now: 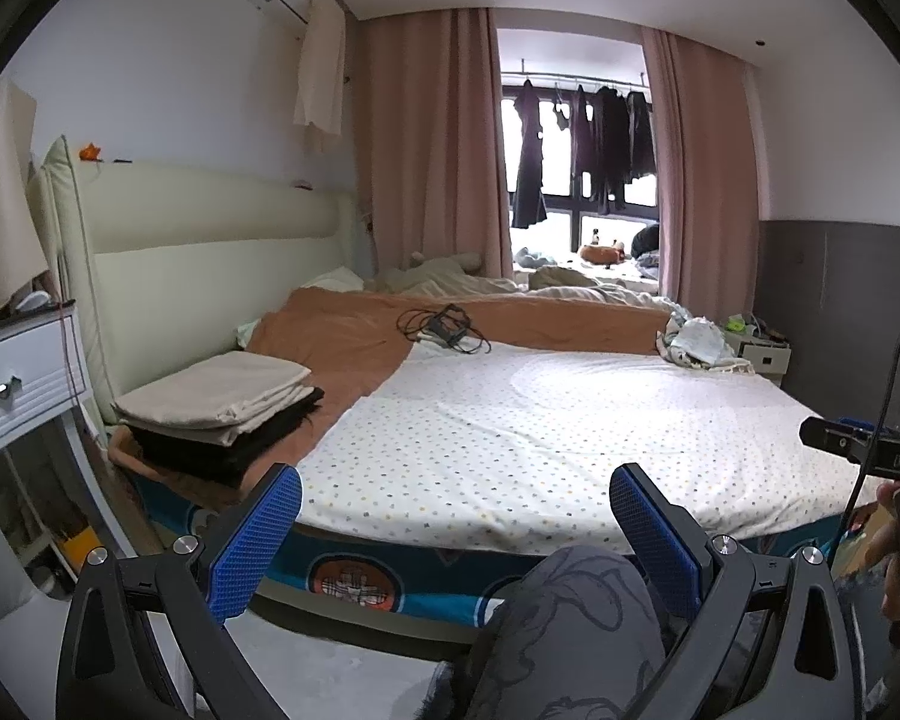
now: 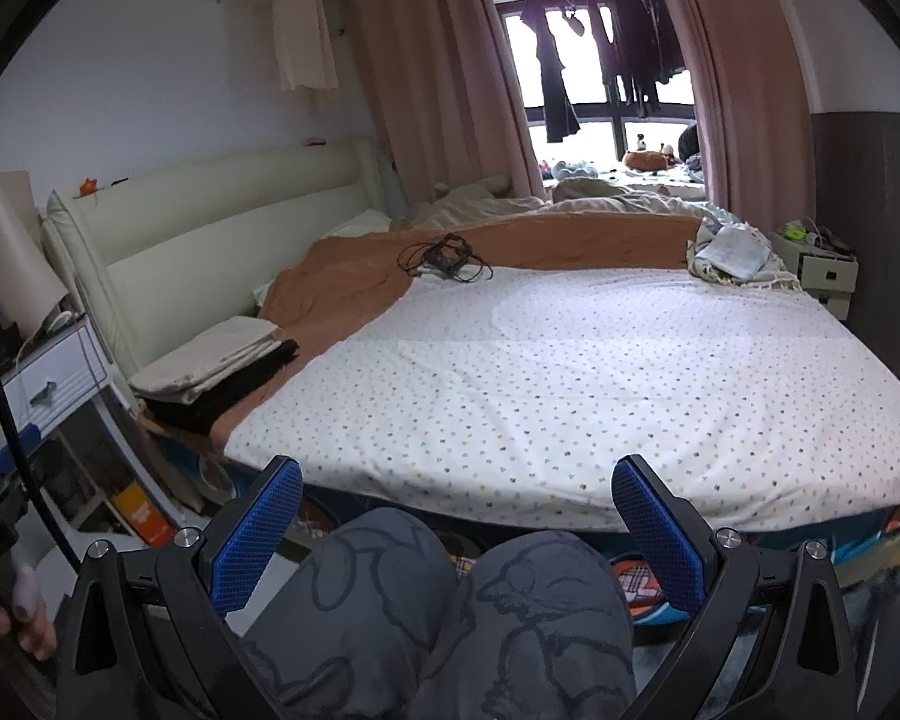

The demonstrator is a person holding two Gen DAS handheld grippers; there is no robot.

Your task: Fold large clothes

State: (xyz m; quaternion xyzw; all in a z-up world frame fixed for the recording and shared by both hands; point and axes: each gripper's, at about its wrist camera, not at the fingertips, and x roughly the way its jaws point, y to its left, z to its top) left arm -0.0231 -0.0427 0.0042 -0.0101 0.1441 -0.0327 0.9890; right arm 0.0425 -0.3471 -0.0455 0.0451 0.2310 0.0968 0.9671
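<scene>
Hovering: both grippers hang at the near edge of the bed, pointing across it, nothing between the fingers.
Left gripper [image 1: 455, 531]: jaws wide apart, blue pads empty; a knee in grey patterned trousers [image 1: 576, 618] shows low between them.
Right gripper [image 2: 457, 525]: jaws wide apart too, empty; both knees [image 2: 450, 612] sit below & between its fingers.
Other tool: in left wrist view, part of the right gripper's black body w/ cable [image 1: 870, 450] shows at the right edge, a hand [image 1: 894, 552] around it.
Dotted sheet [image 2: 570, 384]: white w/ small coloured dots, spread flat over the near & right part of the mattress, mostly smooth, a few soft creases.
Folded stack [image 1: 228, 408]: cream cloths on top of a black one, lying on the orange cover near the left bed corner, beside the headboard [image 1: 210, 252].
Orange cover [image 1: 342, 330]: lies across the far & left part of the bed, its edge meeting the dotted sheet.
Cables [image 1: 444, 327]: black tangle w/ a small device, at the border of orange cover & sheet.
Crumpled cloth [image 1: 696, 342]: pale heap at far right bed corner.
Nightstand [image 1: 24, 384]: white, drawer w/ metal handle, left of the bed.
Window [image 1: 576, 162]: dark clothes hang on a rail, pink curtains either side.
</scene>
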